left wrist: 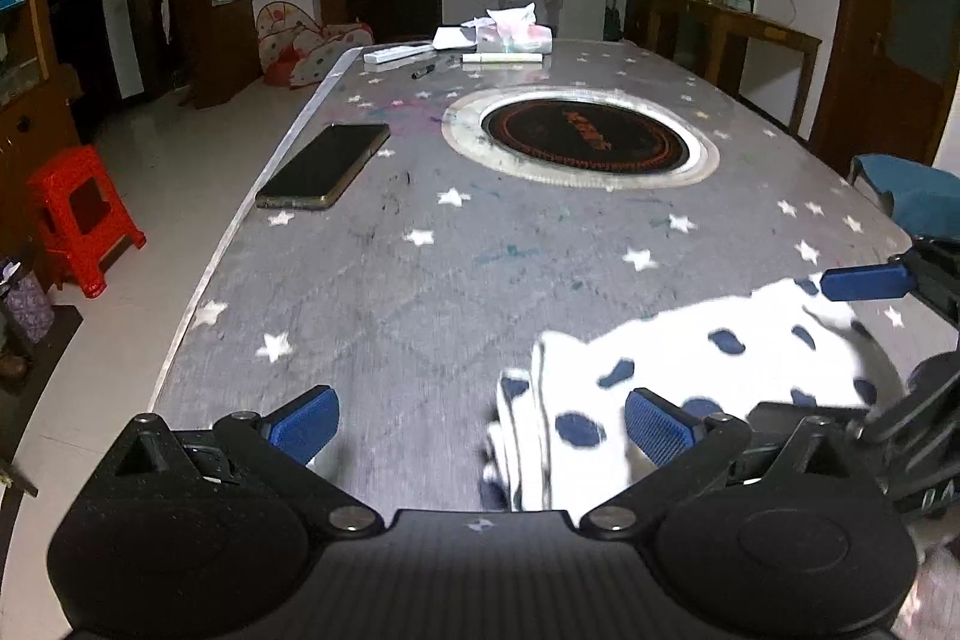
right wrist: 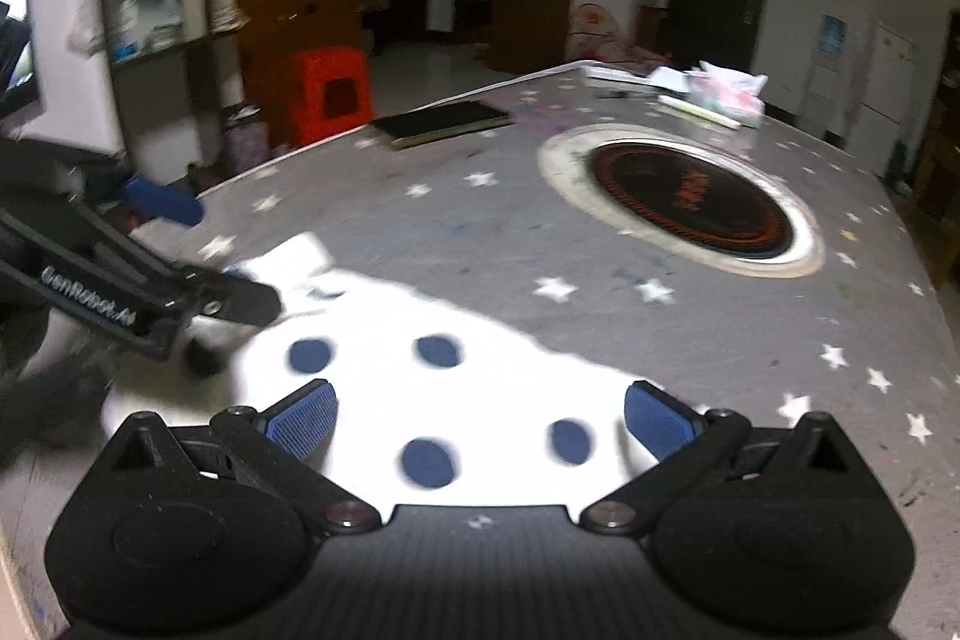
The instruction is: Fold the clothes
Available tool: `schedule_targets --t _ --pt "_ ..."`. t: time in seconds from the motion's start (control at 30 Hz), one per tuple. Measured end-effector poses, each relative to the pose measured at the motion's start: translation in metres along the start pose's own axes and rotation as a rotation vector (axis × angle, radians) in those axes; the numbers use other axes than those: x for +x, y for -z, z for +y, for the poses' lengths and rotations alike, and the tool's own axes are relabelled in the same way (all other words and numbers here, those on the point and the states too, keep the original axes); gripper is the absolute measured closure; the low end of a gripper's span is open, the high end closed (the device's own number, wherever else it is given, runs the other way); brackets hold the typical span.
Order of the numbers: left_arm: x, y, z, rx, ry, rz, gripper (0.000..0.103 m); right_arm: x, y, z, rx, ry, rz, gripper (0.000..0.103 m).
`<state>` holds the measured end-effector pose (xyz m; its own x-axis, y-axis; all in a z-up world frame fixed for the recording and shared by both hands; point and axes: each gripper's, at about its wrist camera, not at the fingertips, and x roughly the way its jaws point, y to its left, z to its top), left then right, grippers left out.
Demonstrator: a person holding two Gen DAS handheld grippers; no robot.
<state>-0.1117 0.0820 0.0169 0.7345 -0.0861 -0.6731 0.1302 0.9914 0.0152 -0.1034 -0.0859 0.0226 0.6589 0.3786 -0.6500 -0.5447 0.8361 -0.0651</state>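
the white garment with dark blue dots [right wrist: 432,388] lay on the near part of the star-patterned table [left wrist: 420,280], well short of the round burner plate [left wrist: 579,137] set in the table's middle. in the left wrist view its left edge showed stacked layers, so it looked at least partly folded; motion blur hid how many layers there were. the left gripper [left wrist: 480,427] stood with its jaws spread wide and nothing between them, its right finger over the cloth's left edge. the right gripper [right wrist: 480,424] was also spread wide and empty, low over the cloth's middle. a phone [left wrist: 324,166] lay farther off near the left table edge, and a teal cloth [left wrist: 918,196] sat at the far right. as a judgement, this fitted either a moment between folds, with both claws freed to take a new hold, or a fold just completed and let go. any further fold would call for pinching one edge with both claws, level with each other, and keeping the layers from sliding.
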Motion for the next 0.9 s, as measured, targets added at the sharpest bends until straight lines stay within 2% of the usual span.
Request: schedule_targets --t 0.33,0.53,0.7,0.8,0.9 --pt "-0.005 0.02 0.002 0.006 -0.011 0.004 0.0 -0.022 0.029 0.03 -0.094 -0.014 0.01 0.0" --pt "-0.01 0.021 0.003 -0.001 -0.02 -0.01 0.0 -0.053 0.051 0.013 -0.048 0.003 0.006 0.0" --pt "-0.014 0.023 0.001 0.001 -0.027 -0.016 0.0 -0.071 0.066 -0.013 0.015 0.105 0.032 0.0" --pt "-0.016 0.025 0.0 0.002 -0.03 -0.015 0.0 -0.072 0.076 -0.021 0.008 0.135 0.079 0.0" --pt "-0.023 0.026 0.0 -0.002 -0.027 -0.031 0.0 -0.081 0.077 -0.026 0.002 0.155 0.062 0.0"
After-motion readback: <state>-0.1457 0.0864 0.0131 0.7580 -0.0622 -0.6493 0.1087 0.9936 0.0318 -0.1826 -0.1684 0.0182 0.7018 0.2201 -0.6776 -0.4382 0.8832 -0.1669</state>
